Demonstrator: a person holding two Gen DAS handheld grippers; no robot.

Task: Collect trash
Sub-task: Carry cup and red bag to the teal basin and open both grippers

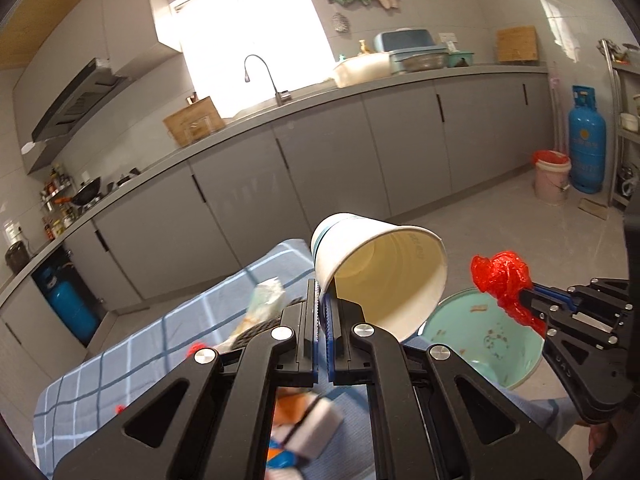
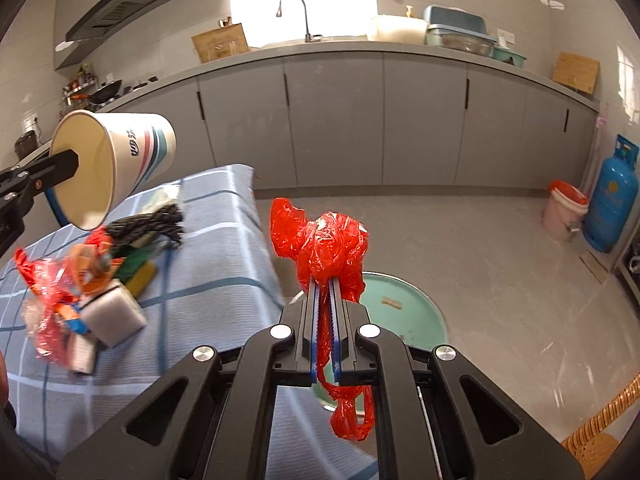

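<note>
My left gripper (image 1: 323, 292) is shut on the rim of a white paper cup (image 1: 380, 268), held tilted in the air above the table's edge; the cup also shows in the right wrist view (image 2: 116, 164). My right gripper (image 2: 326, 284) is shut on a crumpled red plastic bag (image 2: 324, 248), held above a teal trash bin (image 2: 404, 308) on the floor. The bag (image 1: 500, 276) and bin (image 1: 480, 332) also show in the left wrist view. More trash lies on the blue checked tablecloth (image 2: 208, 264): a red wrapper (image 2: 44, 292), a white sponge block (image 2: 112, 316), a black cord (image 2: 152, 220).
Grey kitchen cabinets (image 2: 332, 120) with a sink run along the far wall. A pink bucket (image 2: 564, 216) and a blue gas cylinder (image 2: 612, 204) stand at the right. A wicker item (image 2: 592, 436) lies on the floor at lower right.
</note>
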